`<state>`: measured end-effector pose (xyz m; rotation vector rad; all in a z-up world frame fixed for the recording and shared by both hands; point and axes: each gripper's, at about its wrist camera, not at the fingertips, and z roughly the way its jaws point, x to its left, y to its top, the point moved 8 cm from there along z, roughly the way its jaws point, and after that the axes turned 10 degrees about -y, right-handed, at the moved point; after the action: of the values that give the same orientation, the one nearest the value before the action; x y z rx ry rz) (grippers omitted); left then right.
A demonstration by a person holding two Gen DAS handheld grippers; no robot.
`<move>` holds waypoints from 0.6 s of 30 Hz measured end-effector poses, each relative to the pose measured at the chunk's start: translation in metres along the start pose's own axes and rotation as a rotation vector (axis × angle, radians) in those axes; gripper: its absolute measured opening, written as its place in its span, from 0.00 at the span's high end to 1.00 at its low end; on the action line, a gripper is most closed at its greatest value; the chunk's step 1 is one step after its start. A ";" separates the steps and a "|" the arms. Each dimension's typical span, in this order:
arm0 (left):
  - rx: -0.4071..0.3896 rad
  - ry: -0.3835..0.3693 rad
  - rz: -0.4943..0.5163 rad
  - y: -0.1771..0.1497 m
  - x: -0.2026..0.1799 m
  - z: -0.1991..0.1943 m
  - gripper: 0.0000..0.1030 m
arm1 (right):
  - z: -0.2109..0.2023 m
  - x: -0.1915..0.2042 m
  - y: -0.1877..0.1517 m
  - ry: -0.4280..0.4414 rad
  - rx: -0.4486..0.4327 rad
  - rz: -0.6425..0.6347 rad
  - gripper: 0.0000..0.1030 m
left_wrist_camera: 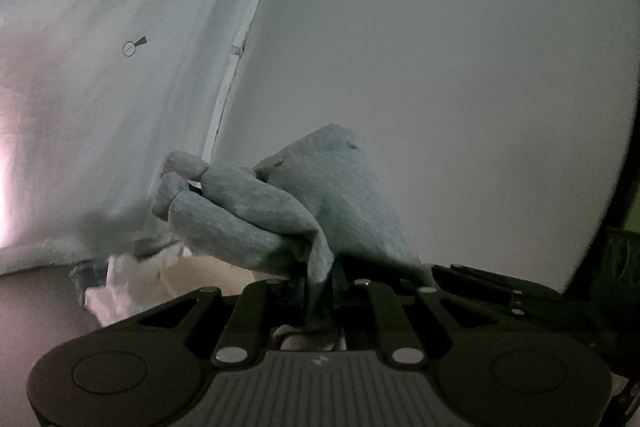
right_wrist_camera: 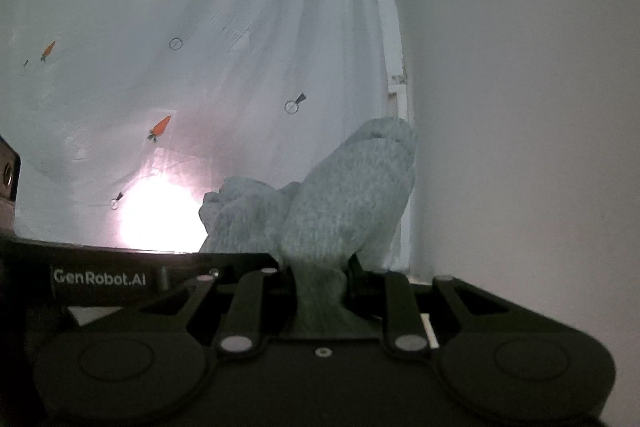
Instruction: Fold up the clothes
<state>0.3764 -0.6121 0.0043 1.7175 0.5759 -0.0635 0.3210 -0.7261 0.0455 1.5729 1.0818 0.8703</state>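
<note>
The left claw [left_wrist_camera: 320, 283] is closed to a narrow gap on a bunched fold of the grey-blue knit garment [left_wrist_camera: 280, 215], which rises in rumpled lobes above and to the left of the claw in front of a pale curtain [left_wrist_camera: 120, 87] and a plain white wall [left_wrist_camera: 440, 67]. The right claw [right_wrist_camera: 320, 279] is likewise clamped on a gathered neck of the same kind of grey-blue knit fabric [right_wrist_camera: 348, 195], which fans upward from between its fingers [right_wrist_camera: 358, 275]. Behind it hang the carrot-printed curtain [right_wrist_camera: 200, 27], backlit by a bright glare low down, and the wall [right_wrist_camera: 520, 107] to the right.
</note>
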 end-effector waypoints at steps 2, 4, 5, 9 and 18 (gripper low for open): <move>-0.011 0.004 -0.005 0.010 0.010 0.018 0.88 | 0.021 -0.006 0.007 0.010 -0.009 -0.037 0.79; -0.021 0.011 -0.021 0.017 0.021 0.037 0.88 | 0.042 -0.012 0.015 0.020 -0.018 -0.074 0.79; -0.025 0.013 -0.033 0.019 0.027 0.046 0.88 | 0.052 -0.015 0.019 0.025 -0.022 -0.092 0.79; 0.000 0.062 -0.092 0.011 0.056 0.081 0.88 | 0.096 -0.027 0.019 0.029 0.005 -0.151 0.79; 0.174 0.311 -0.256 -0.056 0.161 0.129 0.84 | 0.194 -0.059 -0.044 -0.091 0.218 -0.142 0.66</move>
<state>0.5285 -0.6720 -0.1333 1.8263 1.0454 -0.0284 0.4683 -0.8401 -0.0461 1.6742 1.2387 0.5956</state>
